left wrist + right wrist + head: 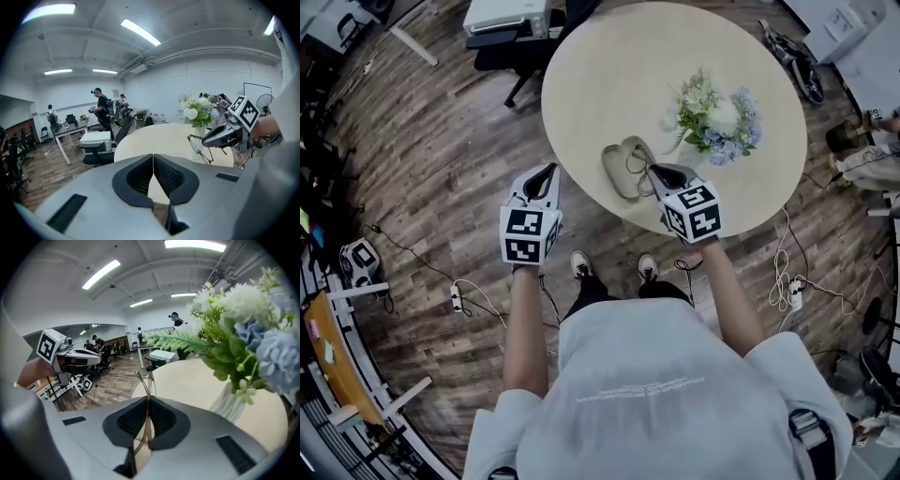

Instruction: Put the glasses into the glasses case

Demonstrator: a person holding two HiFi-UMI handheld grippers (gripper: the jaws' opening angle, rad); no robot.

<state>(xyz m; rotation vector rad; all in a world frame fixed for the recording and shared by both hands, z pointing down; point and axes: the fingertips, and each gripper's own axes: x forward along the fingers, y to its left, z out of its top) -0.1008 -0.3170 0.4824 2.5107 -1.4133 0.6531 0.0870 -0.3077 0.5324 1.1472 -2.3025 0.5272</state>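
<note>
The beige glasses case (622, 172) lies open near the front edge of the round table (609, 75). My right gripper (655, 172) hovers just right of the case, shut on the thin-framed glasses (143, 380), which stick out forward from between its jaws. In the left gripper view the glasses (200, 150) hang from the right gripper (206, 140) in front of the vase. My left gripper (550, 171) is held off the table's left edge, above the floor, jaws shut and empty (153, 157).
A vase of white and blue flowers (717, 117) stands just behind and right of the case. Cables and a power strip (457, 298) lie on the wooden floor. A chair and a white box (508, 17) stand beyond the table. People are at desks far off.
</note>
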